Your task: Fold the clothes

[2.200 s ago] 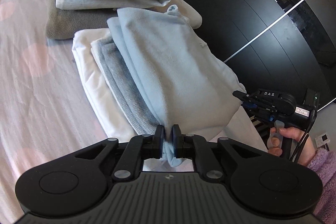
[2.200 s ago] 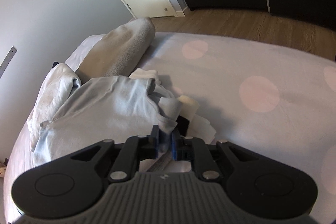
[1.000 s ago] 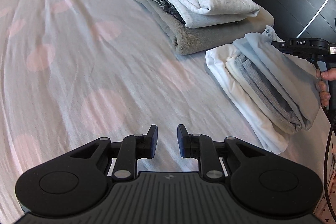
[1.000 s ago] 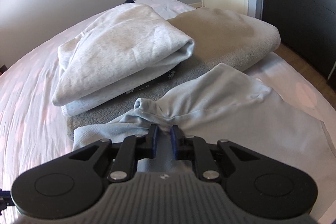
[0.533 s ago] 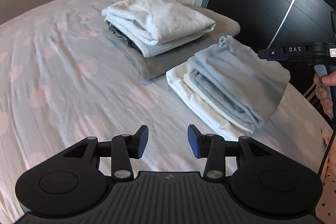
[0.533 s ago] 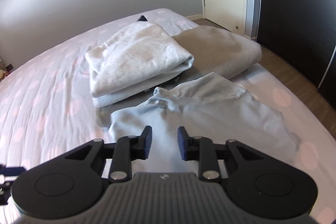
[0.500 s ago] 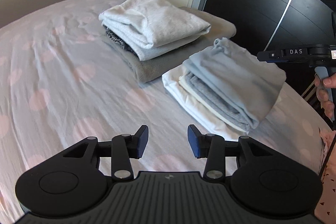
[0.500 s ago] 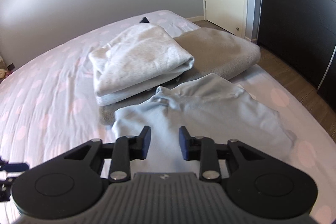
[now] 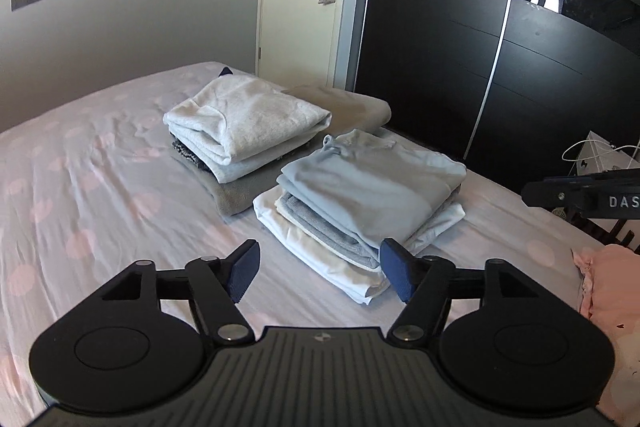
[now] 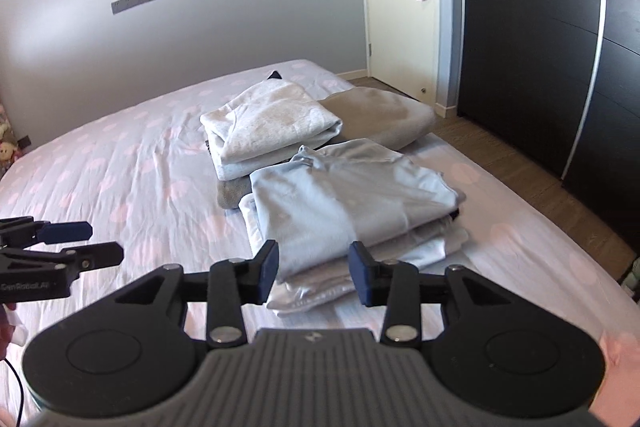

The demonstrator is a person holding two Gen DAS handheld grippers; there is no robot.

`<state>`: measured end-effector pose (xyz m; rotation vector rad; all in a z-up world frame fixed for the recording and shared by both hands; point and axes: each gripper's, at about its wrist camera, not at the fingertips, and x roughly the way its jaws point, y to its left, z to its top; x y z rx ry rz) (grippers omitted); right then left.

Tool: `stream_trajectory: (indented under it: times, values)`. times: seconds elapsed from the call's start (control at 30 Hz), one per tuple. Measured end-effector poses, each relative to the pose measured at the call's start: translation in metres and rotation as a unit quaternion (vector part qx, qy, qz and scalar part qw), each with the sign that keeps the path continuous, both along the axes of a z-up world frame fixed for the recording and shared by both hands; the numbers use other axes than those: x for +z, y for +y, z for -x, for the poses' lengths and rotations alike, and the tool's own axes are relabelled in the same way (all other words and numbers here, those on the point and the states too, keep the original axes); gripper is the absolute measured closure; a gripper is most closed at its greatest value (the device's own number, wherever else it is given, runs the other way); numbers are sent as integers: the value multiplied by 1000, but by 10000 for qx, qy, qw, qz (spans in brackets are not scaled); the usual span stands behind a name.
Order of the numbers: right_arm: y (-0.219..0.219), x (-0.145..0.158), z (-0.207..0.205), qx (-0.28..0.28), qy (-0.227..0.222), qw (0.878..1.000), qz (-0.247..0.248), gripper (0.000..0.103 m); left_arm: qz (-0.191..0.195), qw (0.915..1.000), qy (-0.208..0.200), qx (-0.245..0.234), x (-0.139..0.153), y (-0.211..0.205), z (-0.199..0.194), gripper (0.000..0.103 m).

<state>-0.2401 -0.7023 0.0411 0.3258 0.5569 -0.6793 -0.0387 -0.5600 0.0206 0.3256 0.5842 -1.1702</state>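
A bed [image 9: 100,187] covered in a pale sheet with pink dots fills both views. Two piles of folded clothes sit near its far right corner, close to the right edge.

The nearer pile [image 9: 360,203] has a pale blue top [image 10: 344,203] folded on it, above a grey knit layer and white pieces at the bottom. Just behind it, touching or nearly so, the farther pile [image 9: 248,131] has a light grey sweatshirt [image 10: 272,123] on top, lying on a folded tan blanket [image 10: 384,115] that reaches toward the bed's far right corner.

The left gripper [image 9: 320,275] hangs above the sheet in front of the nearer pile, its jaws spread wide with nothing between them. The right gripper [image 10: 314,273] hangs over the near edge of the same pile, jaws also well apart and empty, not touching the cloth. Each gripper shows at the side of the other's view.

Beyond the bed stand a grey wall, a white door [image 9: 304,7] with a small pouch on its handle, and a black sliding wardrobe [image 9: 500,47]. A strip of wooden floor [image 10: 520,155] runs between bed and wardrobe.
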Motion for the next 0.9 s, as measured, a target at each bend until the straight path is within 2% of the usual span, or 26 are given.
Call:
stream_trajectory:
  times: [0.03, 0.07, 0.13, 0.33, 0.43, 0.7, 0.9]
  values:
    - [8, 1, 7, -40, -41, 10000, 17, 39, 19, 9999, -99, -16, 3, 2, 7, 34]
    - [17, 2, 13, -58, -56, 9999, 61, 37, 38, 9998, -198, -33, 5, 4, 15, 32]
    - [33, 5, 20, -44, -33, 9998, 185, 36, 72, 9994, -329, -41, 10, 8, 28, 30]
    - [58, 10, 30, 69, -112, 9997, 203, 33, 129, 9991, -374, 127, 16, 23, 55, 30]
    - [68, 6, 34, 179, -75, 9996, 224, 27, 95, 9991, -384, 160, 15, 26, 59, 30]
    - [71, -9, 32, 107, 53, 9999, 78, 23, 3, 9988, -410, 250, 13, 34, 72, 29]
    - [70, -24, 26, 125, 213, 9997, -81, 22, -66, 9988, -396, 289, 9, 37, 79, 26]
